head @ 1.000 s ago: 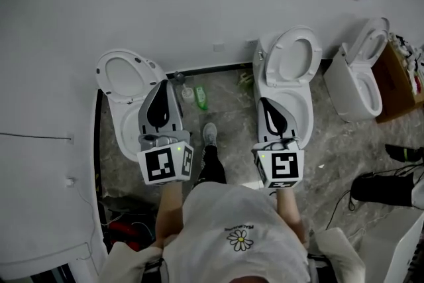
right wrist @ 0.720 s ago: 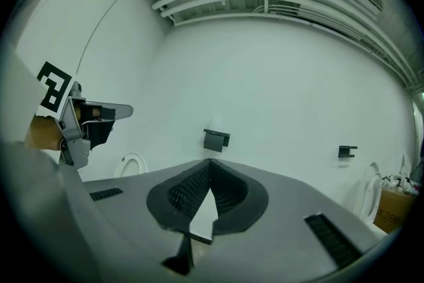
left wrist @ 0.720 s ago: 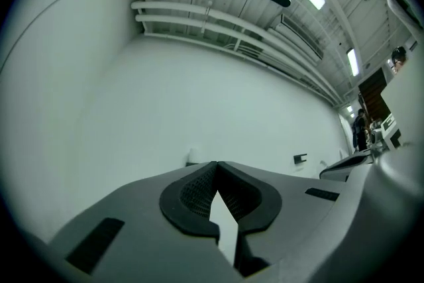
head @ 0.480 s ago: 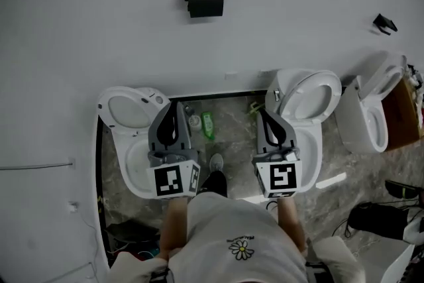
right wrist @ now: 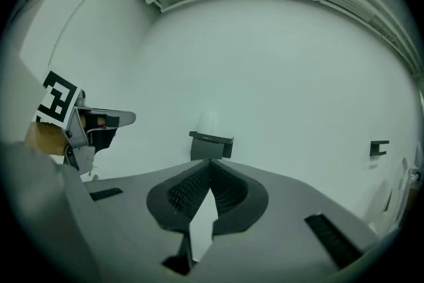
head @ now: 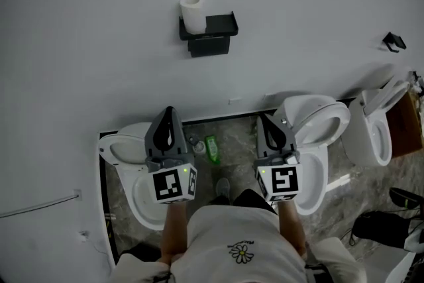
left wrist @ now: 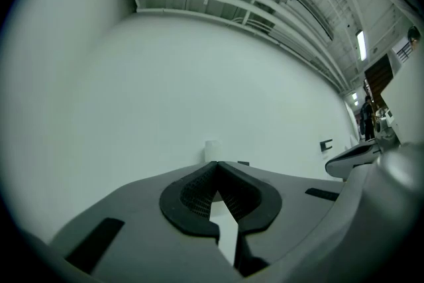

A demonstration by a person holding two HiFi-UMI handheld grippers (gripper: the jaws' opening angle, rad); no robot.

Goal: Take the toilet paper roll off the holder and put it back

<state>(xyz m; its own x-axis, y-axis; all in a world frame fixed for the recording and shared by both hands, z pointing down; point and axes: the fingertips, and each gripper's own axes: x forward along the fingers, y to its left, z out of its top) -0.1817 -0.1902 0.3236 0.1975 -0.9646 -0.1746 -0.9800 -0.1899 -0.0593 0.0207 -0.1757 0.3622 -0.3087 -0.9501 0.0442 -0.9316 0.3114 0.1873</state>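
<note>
The roll (head: 193, 13) is paper, its holder (head: 211, 34) matt black, the toilets (head: 317, 117) glossy and smooth.

A plain white wall (head: 99, 43) rises behind the middle toilet (head: 321, 119). Left of it, across a grey marbled floor (head: 237, 141) where a green bottle (head: 212, 149) lies, sits another toilet (head: 119, 150). Right of it stands a third toilet (head: 374, 139). Above and right of it, a small black bracket (head: 393, 42) hangs on the wall.
</note>
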